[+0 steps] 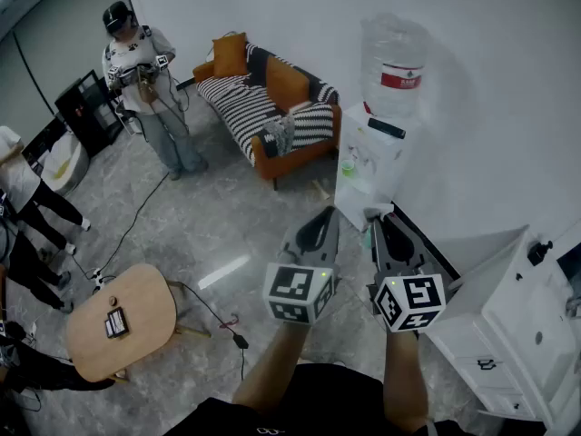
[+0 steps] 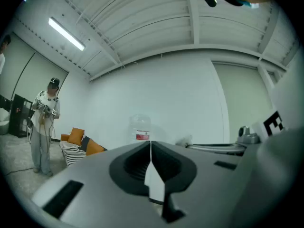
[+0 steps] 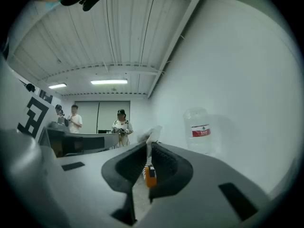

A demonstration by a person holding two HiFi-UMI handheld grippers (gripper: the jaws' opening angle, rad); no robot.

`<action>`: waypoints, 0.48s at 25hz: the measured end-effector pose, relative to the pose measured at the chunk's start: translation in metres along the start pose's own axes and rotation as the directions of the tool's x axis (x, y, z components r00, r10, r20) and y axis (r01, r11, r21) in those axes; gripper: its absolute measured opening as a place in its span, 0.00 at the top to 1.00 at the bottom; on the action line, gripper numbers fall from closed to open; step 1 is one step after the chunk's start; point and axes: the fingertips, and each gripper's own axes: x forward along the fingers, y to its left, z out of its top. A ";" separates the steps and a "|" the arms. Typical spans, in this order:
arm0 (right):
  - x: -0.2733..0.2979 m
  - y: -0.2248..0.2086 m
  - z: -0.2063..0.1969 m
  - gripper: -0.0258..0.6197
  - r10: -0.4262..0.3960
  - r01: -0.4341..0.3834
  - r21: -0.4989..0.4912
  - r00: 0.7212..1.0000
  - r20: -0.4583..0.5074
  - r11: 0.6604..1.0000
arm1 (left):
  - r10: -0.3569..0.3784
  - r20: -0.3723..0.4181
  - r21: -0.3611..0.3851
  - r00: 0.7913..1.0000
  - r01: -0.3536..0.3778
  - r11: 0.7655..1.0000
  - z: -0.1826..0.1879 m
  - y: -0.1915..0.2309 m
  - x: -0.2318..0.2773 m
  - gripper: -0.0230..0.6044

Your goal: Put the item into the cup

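Closest in, both tools are held up side by side, pointing at the water dispenser (image 1: 368, 175). The left tool (image 2: 150, 143) has its jaws pressed together to a hairline, with nothing between them. The right tool (image 3: 148, 146) is closed at the tips too. The orange, striped sliver in its lower gap looks to me like the sofa (image 1: 272, 98) left of the dispenser, seen through the opening and not something gripped.

I can't pick out the item or the cup for certain. On the dispenser's white top, under the clear bottle (image 1: 398, 66), lie a flat black bar (image 1: 386, 128) and a small pale-green thing (image 1: 348, 165). Either could be part of the task. If the bar is the item, I'd judge it light, rigid and smooth plastic, best pinched across its narrow middle so it doesn't swivel. A small cup there would tip easily.

Right of the dispenser stands a glossy white cabinet (image 1: 508, 316). Well to its left sits a round wooden table (image 1: 136, 307) on polished grey stone, and beyond the sofa a person (image 1: 145, 80) stands holding gear.
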 end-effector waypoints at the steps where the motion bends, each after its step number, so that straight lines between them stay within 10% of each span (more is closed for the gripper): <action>1: -0.003 -0.002 0.000 0.90 -0.006 0.006 -0.001 1.000 0.002 1.000 | -0.001 0.000 -0.002 1.000 0.001 1.000 0.000 -0.002 0.000 0.94; 12: -0.029 -0.032 0.004 0.90 -0.028 0.028 0.004 0.999 0.015 1.000 | 0.006 0.003 -0.013 1.000 -0.006 1.000 -0.002 -0.026 0.004 0.94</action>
